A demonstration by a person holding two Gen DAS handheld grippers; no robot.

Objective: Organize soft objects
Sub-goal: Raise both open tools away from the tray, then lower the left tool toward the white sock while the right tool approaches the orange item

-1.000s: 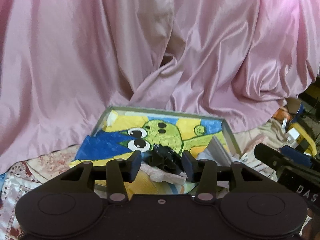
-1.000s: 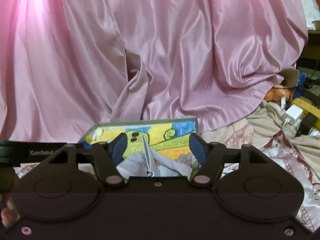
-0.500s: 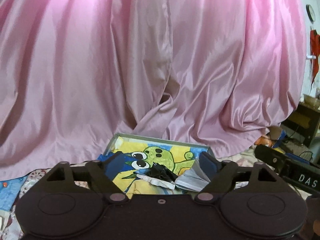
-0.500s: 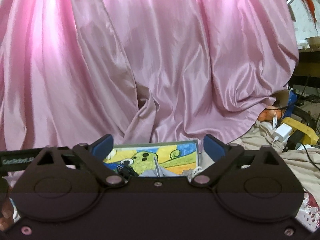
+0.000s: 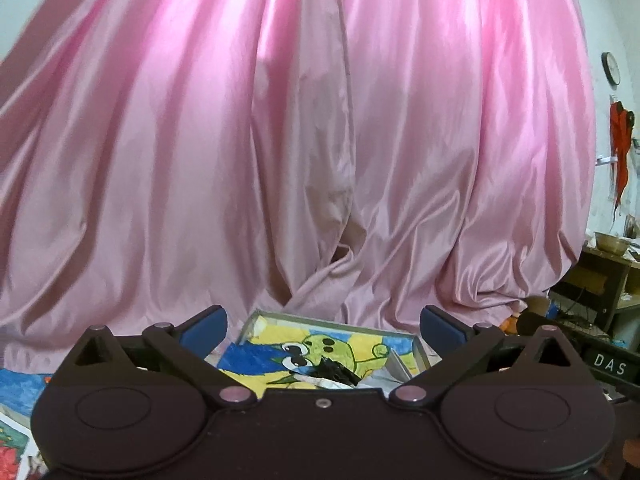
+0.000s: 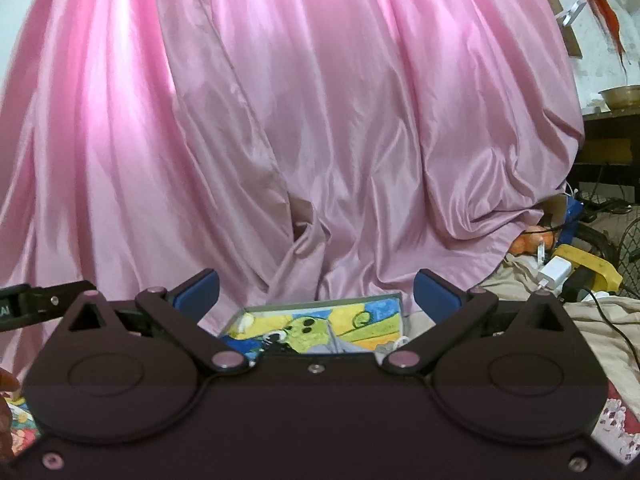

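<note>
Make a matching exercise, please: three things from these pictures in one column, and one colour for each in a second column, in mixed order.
Things:
1. shiny satin curtain
2. crumpled cloth lying in the painted box
3. metal bowl on the wooden shelf

Colours:
A. black
B. brass
C. pink

Pairs: 1-C, 2-A, 3-B
</note>
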